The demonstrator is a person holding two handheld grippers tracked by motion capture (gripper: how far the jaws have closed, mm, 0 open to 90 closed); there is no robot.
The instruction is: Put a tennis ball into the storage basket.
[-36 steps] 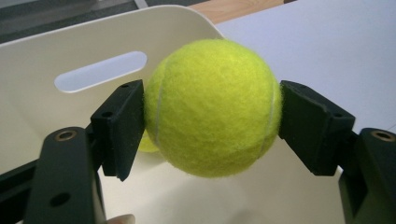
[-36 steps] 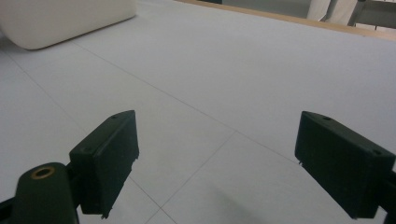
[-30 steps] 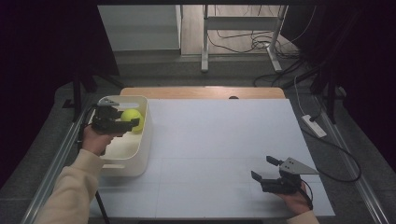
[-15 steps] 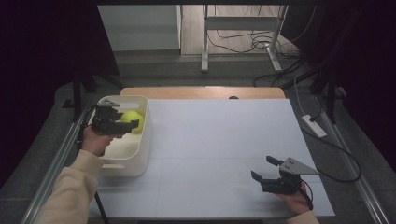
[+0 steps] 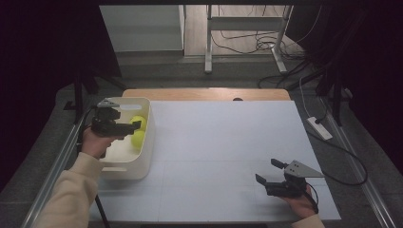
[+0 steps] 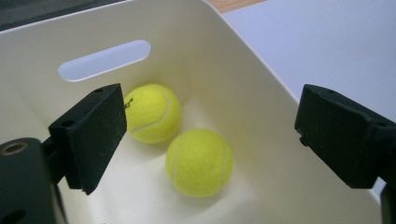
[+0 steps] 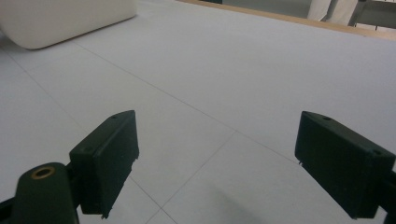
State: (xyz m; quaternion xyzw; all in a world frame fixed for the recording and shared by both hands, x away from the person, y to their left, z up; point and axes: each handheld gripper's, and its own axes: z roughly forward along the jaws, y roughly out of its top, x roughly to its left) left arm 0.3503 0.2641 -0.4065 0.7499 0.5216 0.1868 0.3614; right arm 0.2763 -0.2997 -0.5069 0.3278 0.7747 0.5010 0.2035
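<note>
**Mia:** What is way over on the left?

**Tom:** A white tub (image 5: 142,156) sits at the left edge of the table (image 5: 223,142). Two yellow tennis balls lie in it at the far end, just beside each other. I cannot tell if they touch. The far ball (image 6: 152,112) is near the wall with the handle slot (image 6: 105,59). The near ball (image 6: 200,162) is closer to the middle of the tub.

**Mia:** And the left gripper (image 5: 135,126)?

**Tom:** It hangs over the tub, and its jaws are wide apart with nothing in them. In the left gripper view, the balls lie below, between the two jaws.

**Mia:** So what is the job?

**Tom:** No one told us. My guess is that it will pick up a ball. To do that well, choose just one. The near ball looks easier, since it has more room around it. Go straight down, put one jaw on each side of its middle, then squeeze softly. Balls roll, so do not bump it. Keep clear of the tub wall too.

**Mia:** What is on the right?

**Tom:** The right gripper (image 5: 269,171) is low at the near right of the table, well apart from the tub. Its jaws are wide apart and empty too.
</note>
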